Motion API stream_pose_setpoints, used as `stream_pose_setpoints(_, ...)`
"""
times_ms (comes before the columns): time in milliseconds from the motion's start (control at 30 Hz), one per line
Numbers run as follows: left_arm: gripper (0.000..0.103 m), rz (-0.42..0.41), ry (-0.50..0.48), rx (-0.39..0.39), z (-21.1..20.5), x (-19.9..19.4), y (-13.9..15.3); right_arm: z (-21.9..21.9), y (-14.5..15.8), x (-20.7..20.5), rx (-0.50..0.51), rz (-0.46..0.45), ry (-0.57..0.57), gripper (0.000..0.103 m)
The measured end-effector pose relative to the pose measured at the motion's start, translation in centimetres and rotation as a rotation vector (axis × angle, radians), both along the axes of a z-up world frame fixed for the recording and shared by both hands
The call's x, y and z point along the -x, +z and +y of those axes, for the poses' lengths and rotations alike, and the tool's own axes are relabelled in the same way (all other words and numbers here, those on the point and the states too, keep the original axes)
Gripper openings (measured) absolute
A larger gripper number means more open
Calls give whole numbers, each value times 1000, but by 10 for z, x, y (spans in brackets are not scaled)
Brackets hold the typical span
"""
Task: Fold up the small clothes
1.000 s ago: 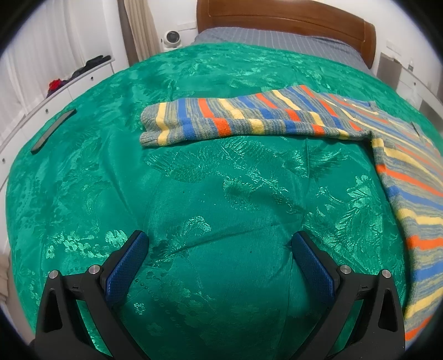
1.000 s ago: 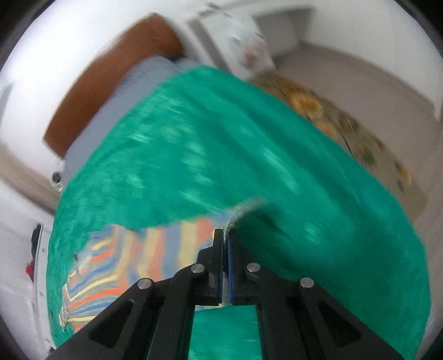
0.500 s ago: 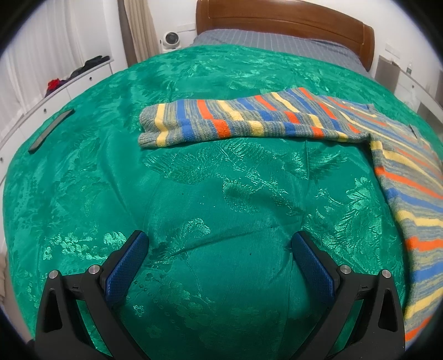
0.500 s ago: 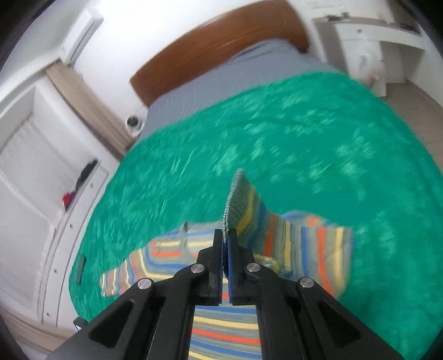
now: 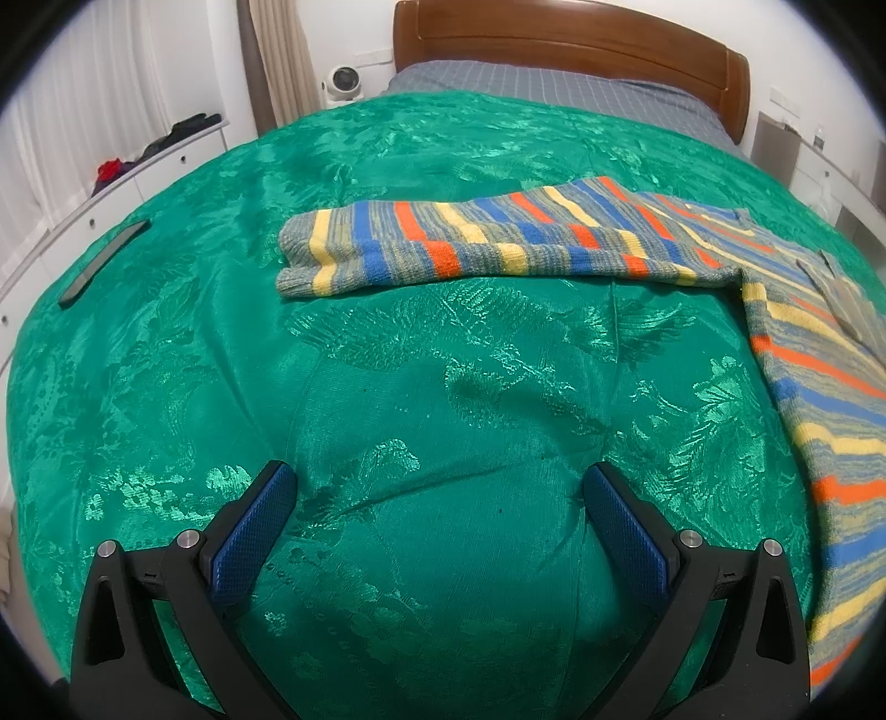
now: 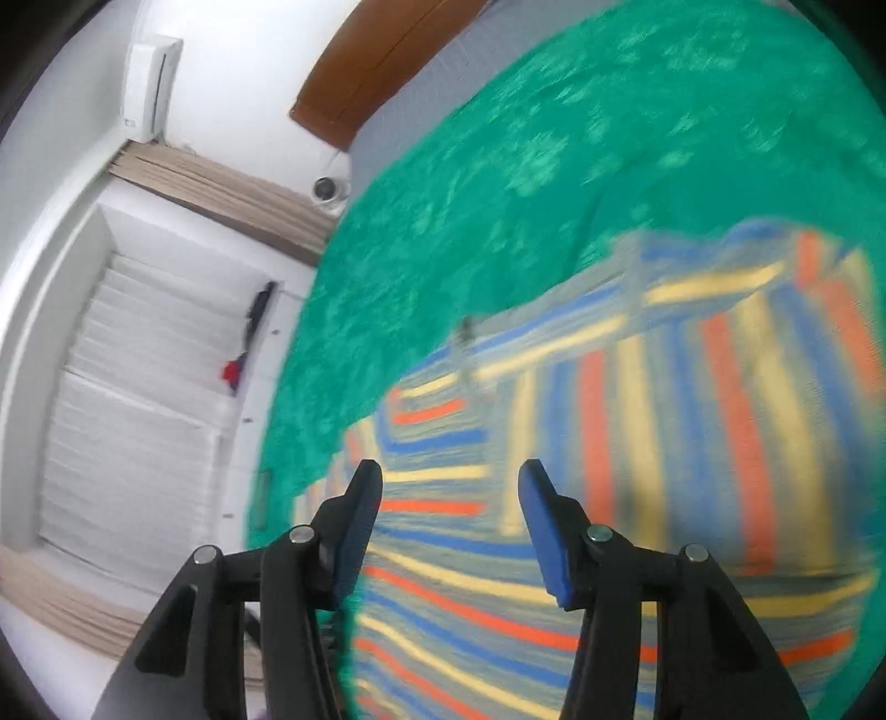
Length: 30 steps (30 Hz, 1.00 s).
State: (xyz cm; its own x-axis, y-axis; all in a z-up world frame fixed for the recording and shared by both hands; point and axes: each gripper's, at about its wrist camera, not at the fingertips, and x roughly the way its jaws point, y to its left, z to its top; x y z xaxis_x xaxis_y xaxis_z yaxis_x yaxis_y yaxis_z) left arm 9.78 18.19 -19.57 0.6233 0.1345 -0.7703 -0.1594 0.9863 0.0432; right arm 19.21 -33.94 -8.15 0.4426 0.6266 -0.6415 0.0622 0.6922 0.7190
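A striped knit sweater (image 5: pixel 819 354) in blue, orange, yellow and grey lies on the green bedspread (image 5: pixel 421 399). Its left sleeve (image 5: pixel 476 249) stretches out flat to the left. My left gripper (image 5: pixel 437 487) is open and empty, low over bare bedspread in front of that sleeve. In the blurred right wrist view, my right gripper (image 6: pixel 451 487) is open and empty above the sweater body (image 6: pixel 554 581), and the other sleeve (image 6: pixel 736 404) lies folded across it.
A dark flat bar (image 5: pixel 102 260) lies near the bed's left edge. A white dresser (image 5: pixel 111 183) with clothes on top runs along the left wall. The wooden headboard (image 5: pixel 570 44) and grey pillow area are at the far end. A small white fan (image 5: pixel 343 83) stands nearby.
My right gripper carried the right sleeve over the sweater body, then opened and let it go. The left gripper has stayed still and open.
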Motion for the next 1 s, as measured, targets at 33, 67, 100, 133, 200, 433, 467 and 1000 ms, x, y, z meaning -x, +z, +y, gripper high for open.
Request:
stream_pose_setpoints(33, 103, -1, 1, -1, 0, 0, 0, -13, -4, 3, 14, 20, -27, 51)
stream_pose_setpoints(67, 103, -2, 2, -2, 0, 0, 0, -29, -13, 6, 39, 48, -57, 51)
stream_pose_setpoints(100, 103, -2, 2, -2, 0, 0, 0, -39, -20, 12, 63, 74, -74, 51)
stream_pose_setpoints(133, 103, -2, 2, -2, 0, 0, 0, -52, -32, 18, 99, 121, -93, 51)
stream_pose_setpoints(200, 103, -3, 2, -2, 0, 0, 0, -73, -47, 30, 190, 193, -133, 51)
stream_pose_setpoints(433, 103, -4, 4, -4, -1, 0, 0, -100, -29, 79, 250, 112, -124, 51)
stream_pose_setpoints(467, 103, -4, 4, -6, -1, 0, 0, -90, -29, 82, 283, 108, -69, 51)
stream_pose_setpoints(1000, 103, -3, 10, -6, -2, 0, 0, -40, -13, 156, 505, 9, 56, 45)
